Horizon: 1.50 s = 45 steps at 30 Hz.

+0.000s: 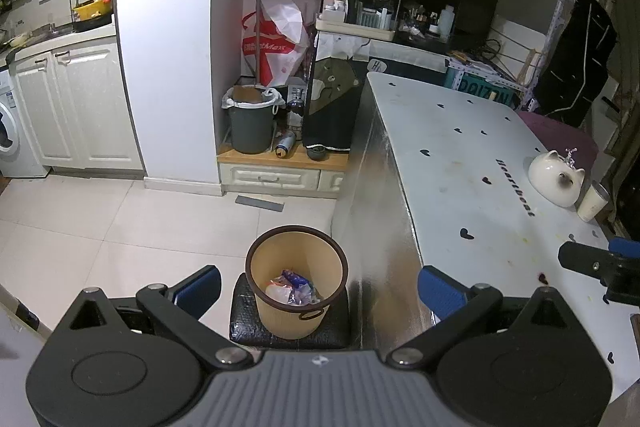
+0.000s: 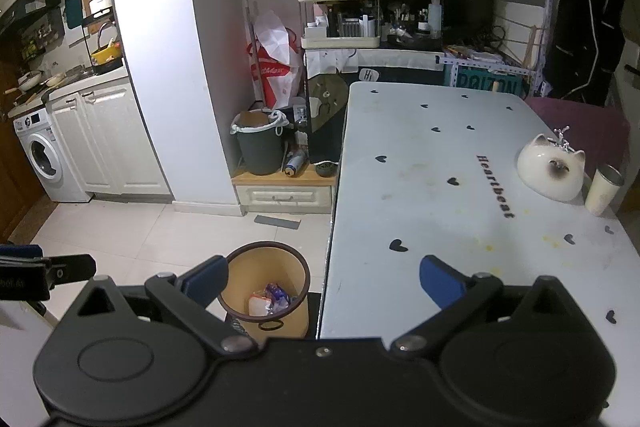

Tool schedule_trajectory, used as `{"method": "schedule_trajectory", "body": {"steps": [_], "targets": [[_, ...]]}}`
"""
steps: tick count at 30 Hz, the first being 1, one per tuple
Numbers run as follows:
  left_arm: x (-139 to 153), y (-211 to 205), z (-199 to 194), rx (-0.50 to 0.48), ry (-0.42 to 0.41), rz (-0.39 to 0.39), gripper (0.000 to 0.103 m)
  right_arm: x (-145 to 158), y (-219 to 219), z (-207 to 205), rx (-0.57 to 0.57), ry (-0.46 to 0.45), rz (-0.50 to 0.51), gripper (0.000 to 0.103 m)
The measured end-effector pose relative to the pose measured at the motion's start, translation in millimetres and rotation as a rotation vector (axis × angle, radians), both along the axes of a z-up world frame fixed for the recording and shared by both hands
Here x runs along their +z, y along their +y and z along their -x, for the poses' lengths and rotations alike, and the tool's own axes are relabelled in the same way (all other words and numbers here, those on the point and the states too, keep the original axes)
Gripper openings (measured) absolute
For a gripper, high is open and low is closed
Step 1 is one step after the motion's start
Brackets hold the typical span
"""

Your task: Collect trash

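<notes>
Two wrist views over a dim kitchen corner.

Left gripper [image 1: 320,287]: fingers spread wide, blue pads [image 1: 440,291] apart, nothing held. Hovering above a tan bin [image 1: 297,315] with a dark rim, standing on a black stool [image 1: 244,319] just beside the table's edge. Inside the bin: crumpled wrappers [image 1: 294,291], white, blue and orange.

Right gripper [image 2: 322,285]: also spread wide and holding nothing, poised over the near edge of the table [image 2: 440,195], with the bin [image 2: 280,323] below and to its left and the same wrappers [image 2: 269,301] inside.

On the white, heart-printed tabletop, lettered "Heartbeat": a cream cat-shaped ornament [image 2: 551,167] at the right side, touching or just beside a pale cup [image 2: 603,189]. Faint yellow stains near the front edge.

Beyond, in an alcove: a grey bin [image 2: 260,147] with a white liner on a low wooden step, a red-and-white bag [image 2: 276,67] behind it, and a can [image 2: 295,162] lying beside it. At far left, white cabinets and a washer [image 2: 40,155].
</notes>
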<state>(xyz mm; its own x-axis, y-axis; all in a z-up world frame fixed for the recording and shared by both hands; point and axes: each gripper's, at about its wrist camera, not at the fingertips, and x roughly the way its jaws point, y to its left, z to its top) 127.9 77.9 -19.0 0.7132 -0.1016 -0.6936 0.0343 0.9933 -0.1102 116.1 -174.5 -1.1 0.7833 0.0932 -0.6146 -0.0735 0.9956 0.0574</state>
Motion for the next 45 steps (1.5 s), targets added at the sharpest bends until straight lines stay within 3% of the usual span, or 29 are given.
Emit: {"method": "schedule_trajectory", "body": {"steps": [45], "targets": [[3, -2, -4, -0.006, 0.005, -0.01, 0.103, -3, -9, -3, -0.015, 0.014, 0.007, 0.103]]}}
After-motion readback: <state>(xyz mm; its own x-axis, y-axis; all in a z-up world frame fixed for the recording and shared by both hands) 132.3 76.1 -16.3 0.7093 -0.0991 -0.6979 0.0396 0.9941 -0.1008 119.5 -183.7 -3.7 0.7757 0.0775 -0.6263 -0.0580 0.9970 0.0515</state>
